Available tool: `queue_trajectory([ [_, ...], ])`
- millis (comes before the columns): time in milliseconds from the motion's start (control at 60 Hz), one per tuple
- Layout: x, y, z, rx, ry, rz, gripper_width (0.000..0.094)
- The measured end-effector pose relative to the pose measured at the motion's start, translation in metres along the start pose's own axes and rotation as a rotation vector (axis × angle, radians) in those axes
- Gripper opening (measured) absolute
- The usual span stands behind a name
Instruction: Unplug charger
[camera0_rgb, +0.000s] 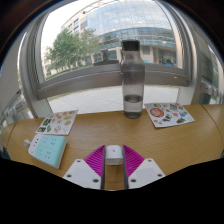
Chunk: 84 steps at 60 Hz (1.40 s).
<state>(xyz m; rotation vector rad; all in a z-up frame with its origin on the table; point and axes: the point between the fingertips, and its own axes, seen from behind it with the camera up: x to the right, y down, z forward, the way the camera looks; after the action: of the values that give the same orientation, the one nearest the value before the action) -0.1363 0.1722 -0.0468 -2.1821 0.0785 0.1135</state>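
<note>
Gripper (114, 170) fingers pinch a small white charger (114, 154) between purple pads; beyond stands a water bottle (132, 78) on the wooden worktop (110, 130); printed leaflets (168, 114) lie either side (writing unreadable).

Mount: one wide-angle camera rides on the gripper (113, 166), low over the wooden table (100, 135).
Facing: forward along the fingers toward the window (105, 35).
Nearness: fingers closest; a water bottle (132, 80) beyond them; buildings far outside.
Shared: single view only.
</note>
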Motion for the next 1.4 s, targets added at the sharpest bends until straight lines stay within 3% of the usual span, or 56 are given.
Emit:
queue_trajectory([
  [50,-0.009,-0.001,0.012,0.005,0.026,0.008,0.0325],
  [150,-0.029,-0.015,0.021,0.048,0.079,0.015,0.0554],
  [383,-0.104,-0.083,-0.028,0.273,0.139,0.046,0.0668],
  [517,-0.147,-0.088,-0.059,0.359,0.144,0.041,0.079],
  [617,-0.178,-0.065,-0.063,0.365,0.146,0.043,0.0792],
  [933,-0.251,0.048,-0.005,0.221,0.133,0.039,0.0796],
  [1400,-0.303,0.061,0.042,0.226,0.055,-0.045,0.0795],
])
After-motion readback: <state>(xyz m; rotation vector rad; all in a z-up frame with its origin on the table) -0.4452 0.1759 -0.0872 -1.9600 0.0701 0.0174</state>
